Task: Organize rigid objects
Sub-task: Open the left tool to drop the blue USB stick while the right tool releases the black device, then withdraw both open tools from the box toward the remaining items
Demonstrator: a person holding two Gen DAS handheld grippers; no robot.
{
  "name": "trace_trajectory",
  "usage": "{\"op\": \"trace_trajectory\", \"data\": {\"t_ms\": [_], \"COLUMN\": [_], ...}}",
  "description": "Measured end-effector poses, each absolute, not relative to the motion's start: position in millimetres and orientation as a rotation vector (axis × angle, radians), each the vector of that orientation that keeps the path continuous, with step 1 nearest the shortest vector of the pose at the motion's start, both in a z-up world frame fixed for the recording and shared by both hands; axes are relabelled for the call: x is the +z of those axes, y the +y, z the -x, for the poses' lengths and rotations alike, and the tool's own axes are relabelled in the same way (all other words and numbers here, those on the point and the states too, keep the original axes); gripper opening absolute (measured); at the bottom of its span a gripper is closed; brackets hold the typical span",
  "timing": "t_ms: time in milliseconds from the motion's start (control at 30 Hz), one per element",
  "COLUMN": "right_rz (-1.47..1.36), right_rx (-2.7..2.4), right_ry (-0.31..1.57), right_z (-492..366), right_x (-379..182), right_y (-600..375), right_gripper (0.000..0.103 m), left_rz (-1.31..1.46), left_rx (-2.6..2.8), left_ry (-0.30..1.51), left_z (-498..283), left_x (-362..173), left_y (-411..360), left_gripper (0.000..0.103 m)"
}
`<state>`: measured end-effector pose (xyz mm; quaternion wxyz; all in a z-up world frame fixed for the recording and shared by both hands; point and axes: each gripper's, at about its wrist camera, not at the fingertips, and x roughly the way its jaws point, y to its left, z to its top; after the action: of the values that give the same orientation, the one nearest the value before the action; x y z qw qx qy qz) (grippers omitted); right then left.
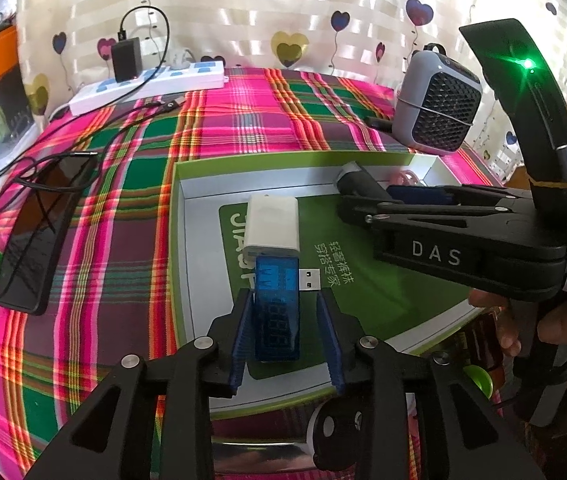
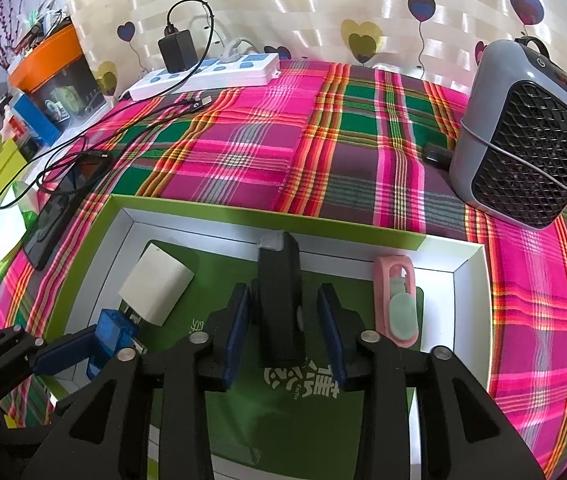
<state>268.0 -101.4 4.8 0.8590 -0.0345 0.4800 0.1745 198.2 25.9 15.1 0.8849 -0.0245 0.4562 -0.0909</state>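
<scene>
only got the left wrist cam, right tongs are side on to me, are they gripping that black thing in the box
Observer: No. The right wrist view shows the right tongs open, with a gap on each side of the black device.
Operator: whats the pink bit behind them
Observer: A pink holder with a pale green piece in it, lying flat in the box, right of the black device and apart from it.
</scene>
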Motion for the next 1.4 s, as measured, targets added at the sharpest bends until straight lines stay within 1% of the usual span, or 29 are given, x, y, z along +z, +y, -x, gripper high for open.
{"op": "trace_trajectory", "data": {"t_ms": [33,67,333,733,1033,1400], "right_rz": [0.070,0.066,0.064,0.050,0.015,-0.009], "right_rx": [0.368,0.370,0.358,0.353,0.343,0.290], "right_ry": [1.004,0.999,0.986,0.958,0.922,0.868], "right_z": [-267,-267,-264,-246,-218,-172], "right_x": [5,6,12,24,36,45], "right_y": [-102,-102,-102,-106,-118,-147], "right_gripper": [0.054,0.054,0.055,0.054,0.054,0.054], "left_rz": [0.050,0.049,0.051,0.046,0.045,0.086], "left_rx": [-0.191,-0.190,-0.174,-0.167,-0.180,-0.159], "left_ry": [0.949,0.949,0.943,0.904,0.875,0.844], "left_z": [-198,-198,-193,-175,-153,-120], "left_x": [15,16,20,36,45,48], "left_y": [26,25,25,27,28,51], "left_gripper": [0.035,0.036,0.038,0.038,0.038,0.038]}}
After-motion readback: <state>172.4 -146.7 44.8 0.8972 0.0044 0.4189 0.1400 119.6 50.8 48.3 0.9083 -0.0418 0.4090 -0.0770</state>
